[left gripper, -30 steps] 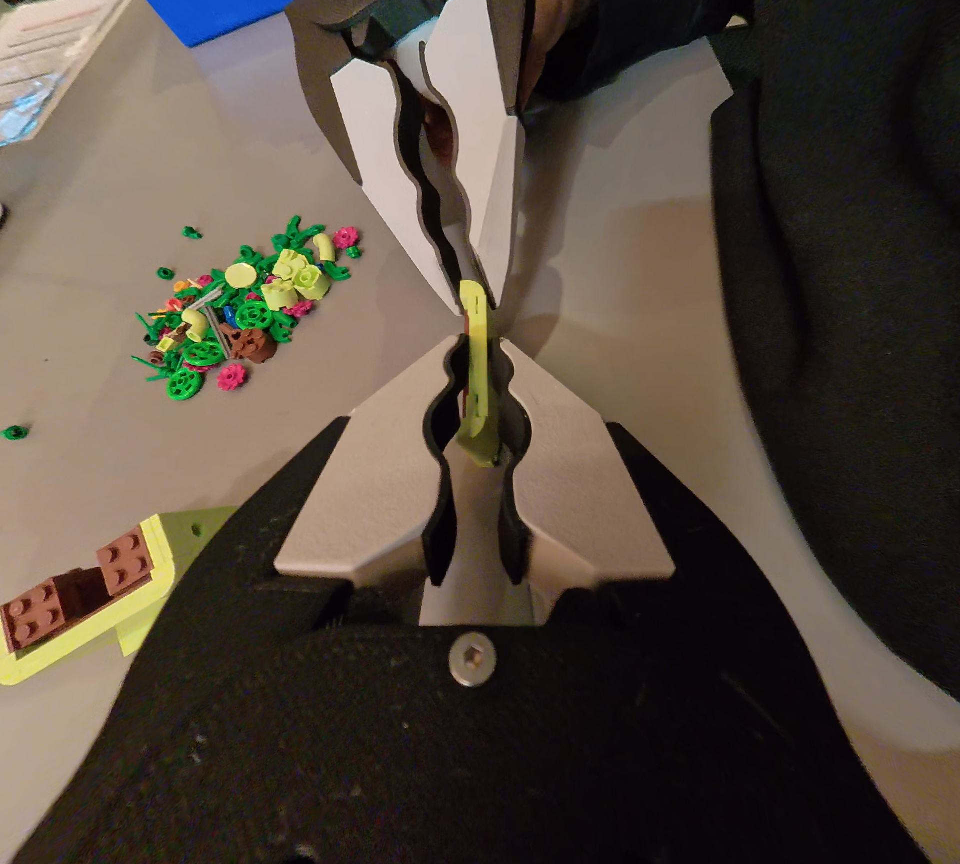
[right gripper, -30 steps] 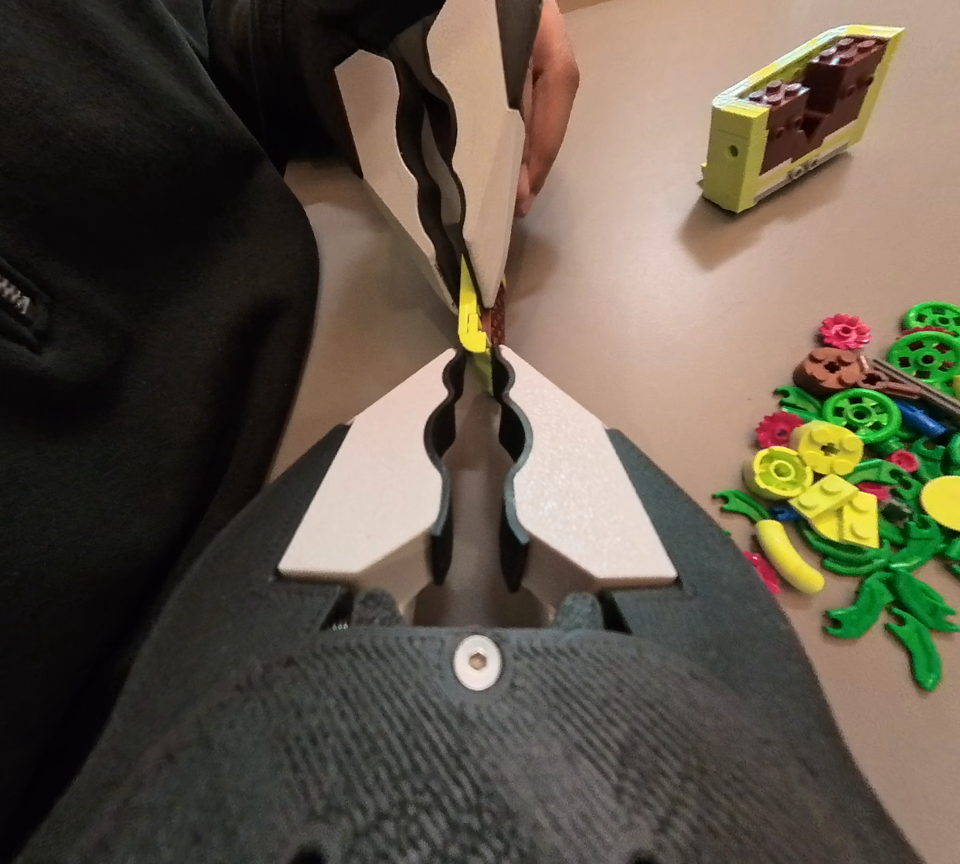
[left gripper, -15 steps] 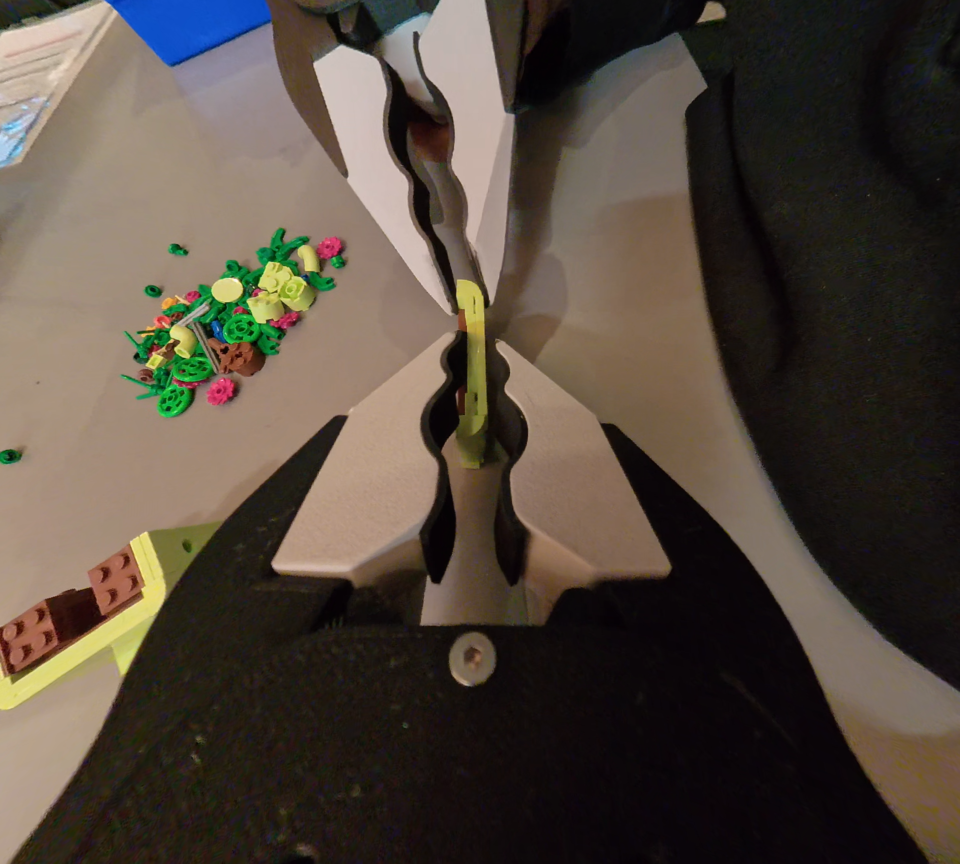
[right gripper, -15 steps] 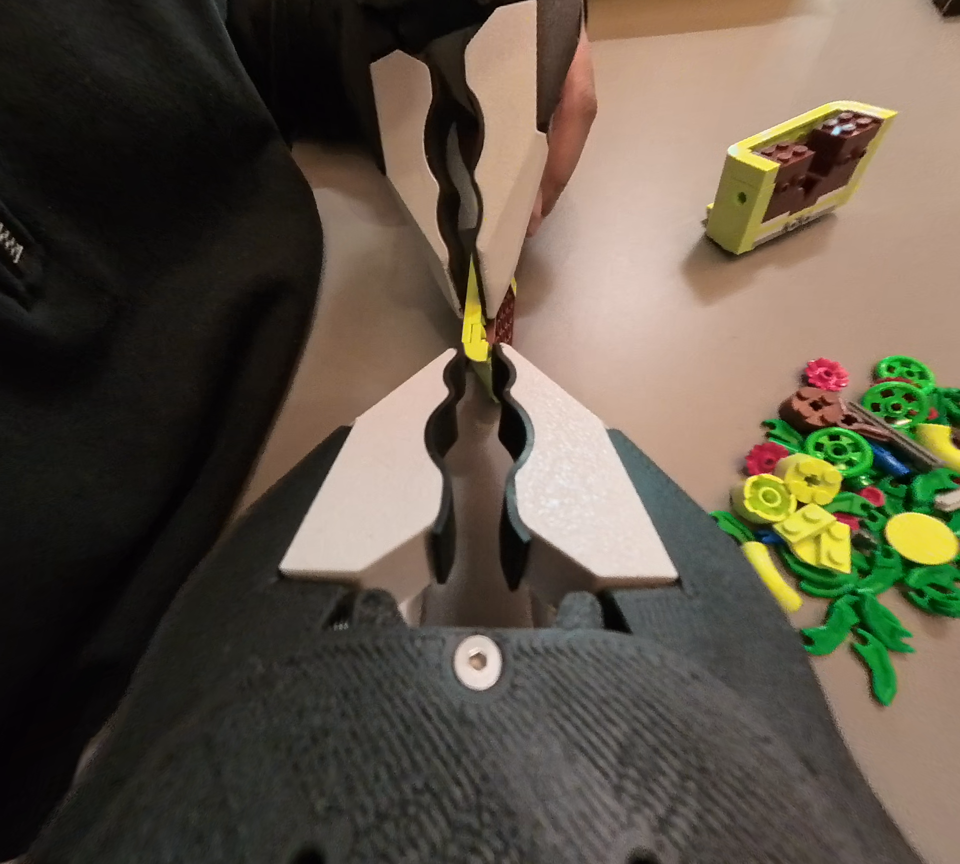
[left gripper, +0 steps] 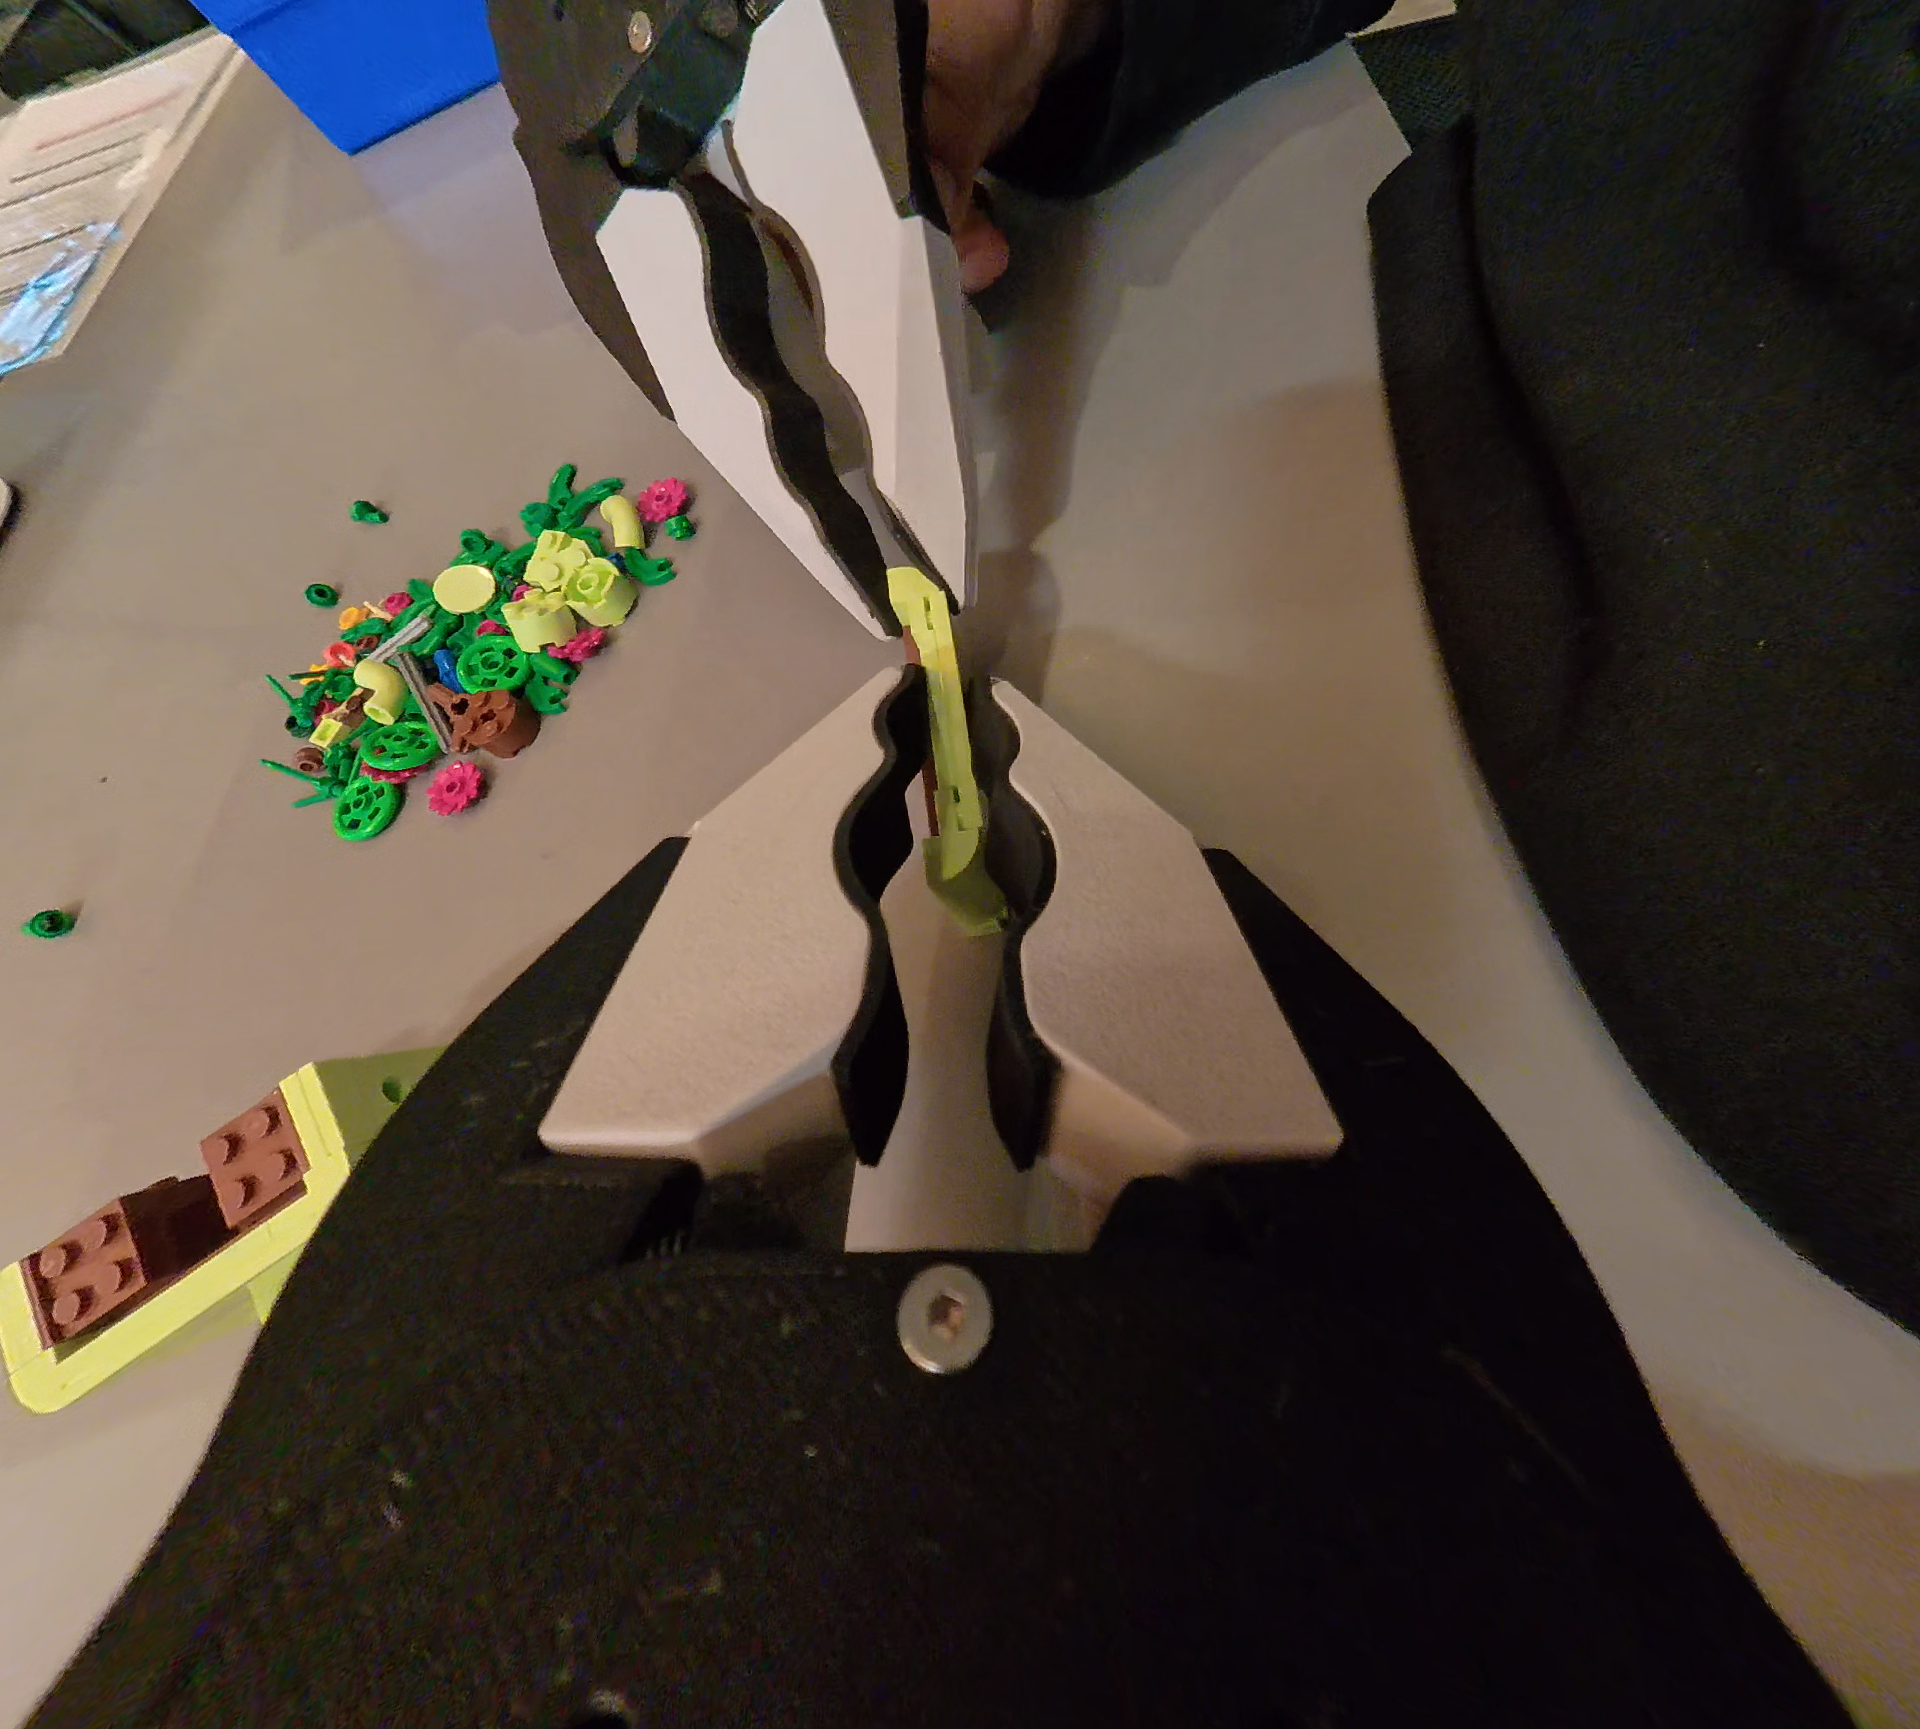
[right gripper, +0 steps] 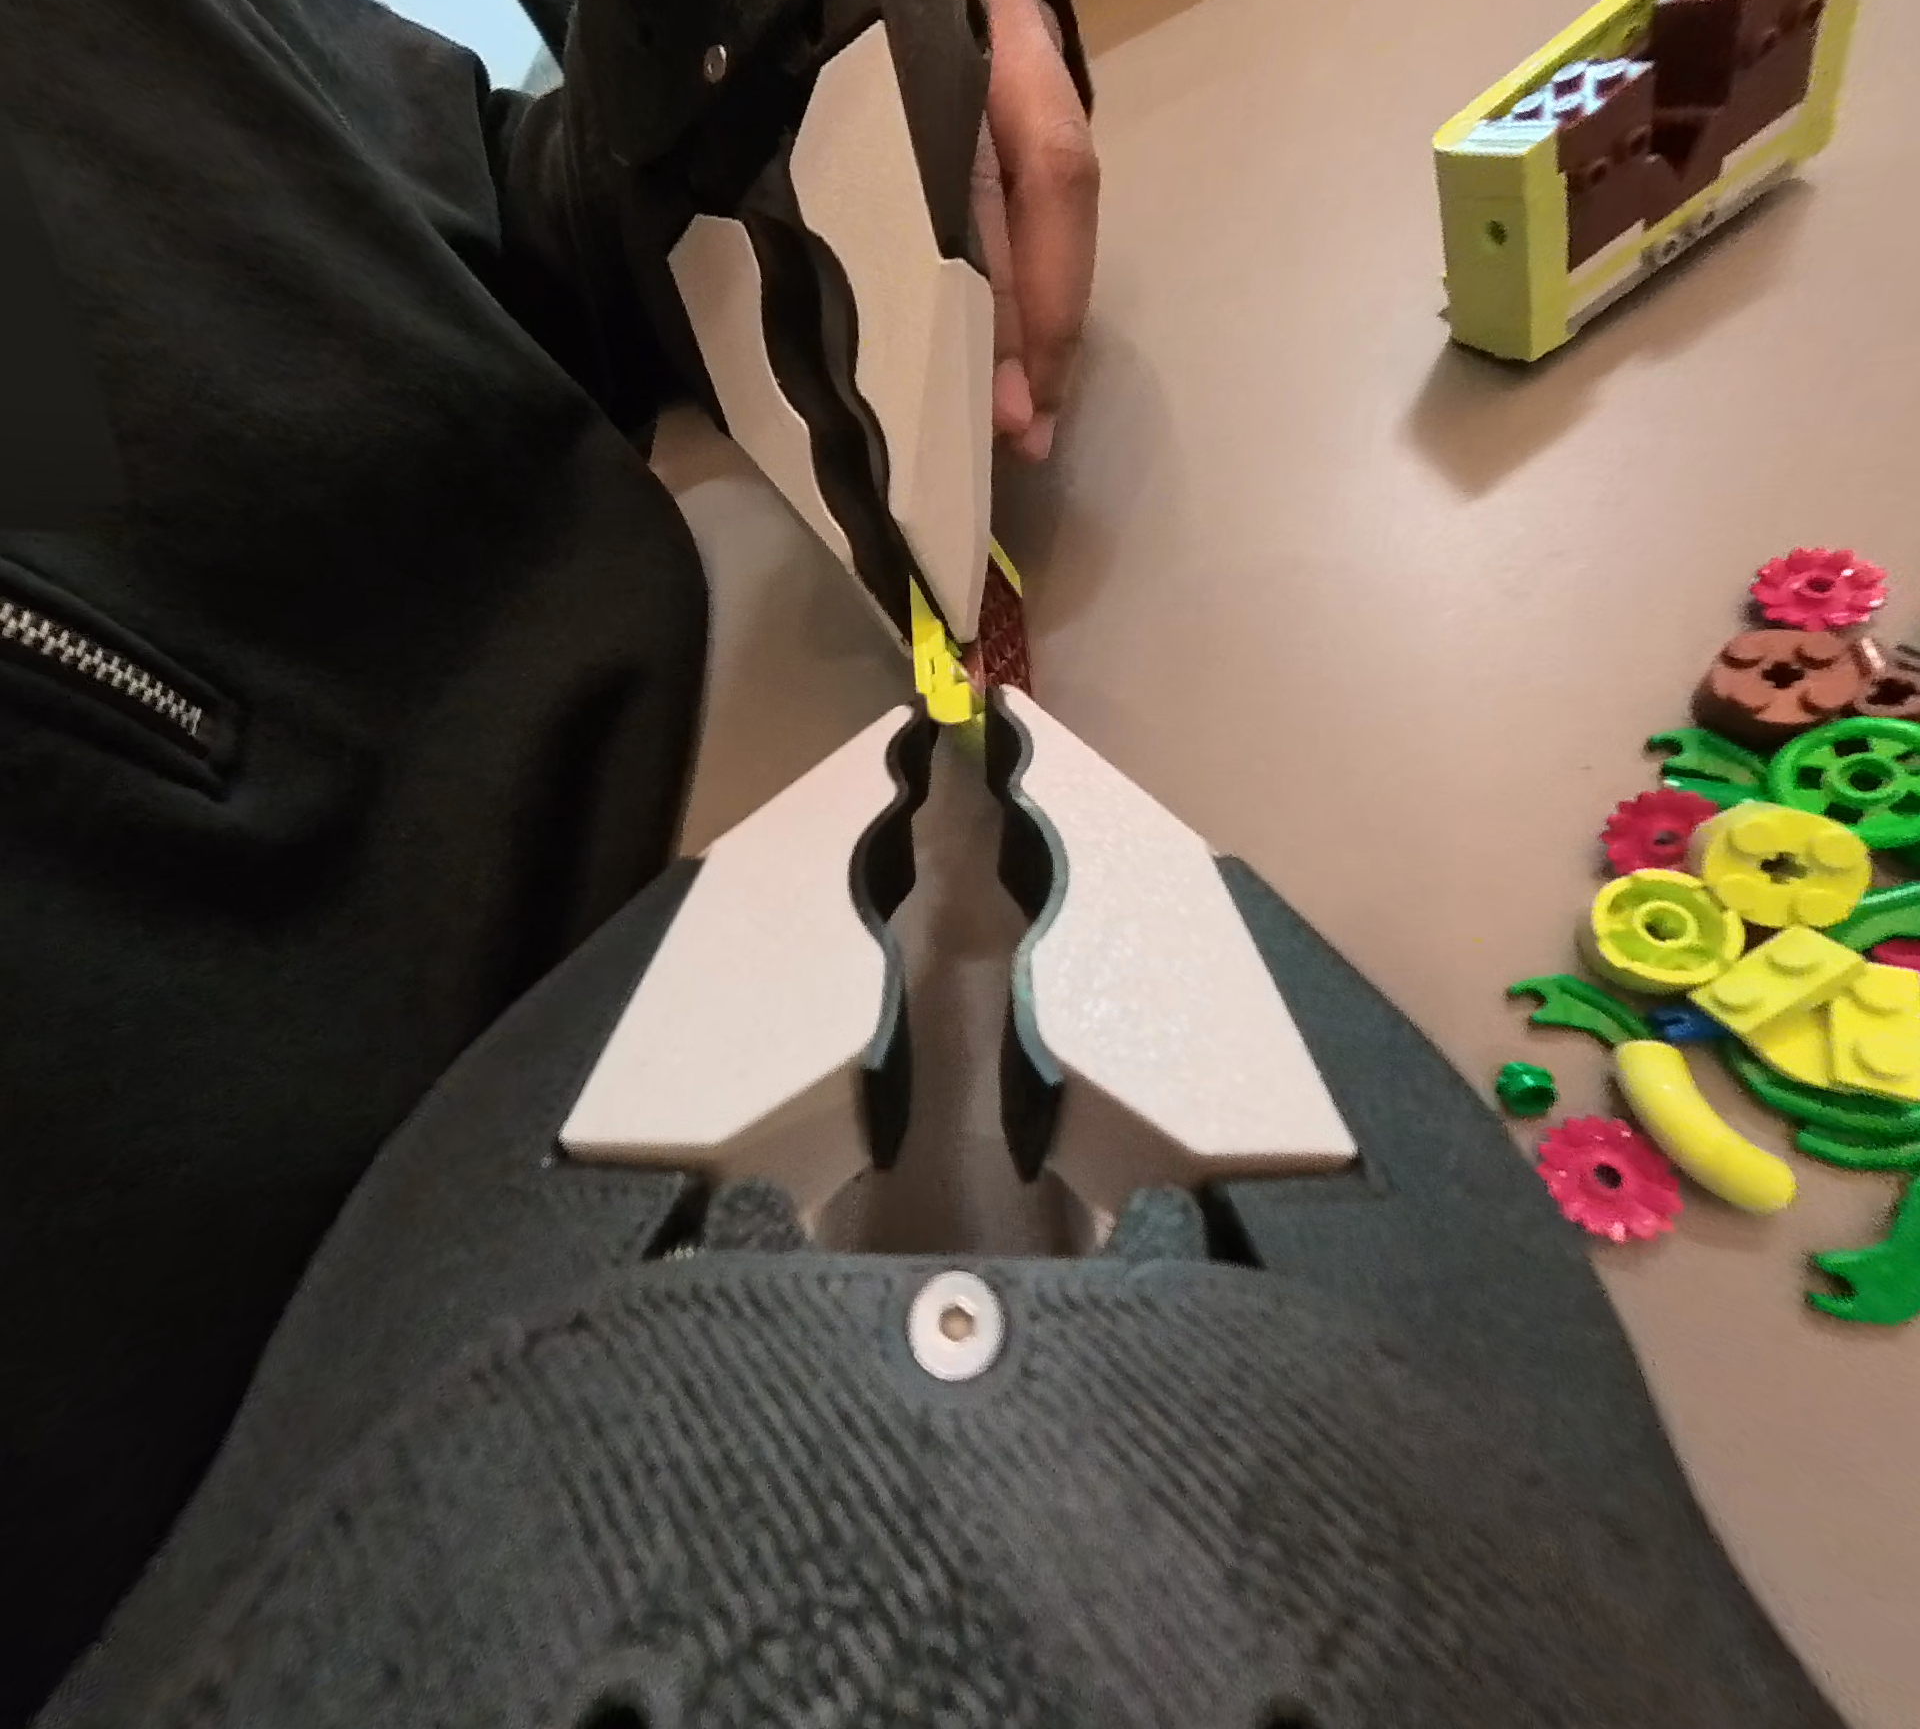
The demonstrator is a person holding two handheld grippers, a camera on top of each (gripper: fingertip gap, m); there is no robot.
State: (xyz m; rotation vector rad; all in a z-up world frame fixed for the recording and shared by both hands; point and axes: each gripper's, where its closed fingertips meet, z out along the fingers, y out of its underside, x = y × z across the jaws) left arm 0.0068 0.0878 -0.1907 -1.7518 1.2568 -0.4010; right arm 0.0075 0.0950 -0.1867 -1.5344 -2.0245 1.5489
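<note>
We see the left gripper [left gripper: 943,692] clamped on a lime plate [left gripper: 952,744] lying lengthwise between its fingers; the right gripper [right gripper: 951,723] pinches the plate's far end, above the desk [left gripper: 1195,484].

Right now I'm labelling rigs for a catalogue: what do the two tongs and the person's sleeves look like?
Both the left tongs and the right tongs have pale grey wedge-shaped fingers lined with black wavy pads, set in a textured black body with a silver screw. The sleeves are black; one zip shows.
</note>
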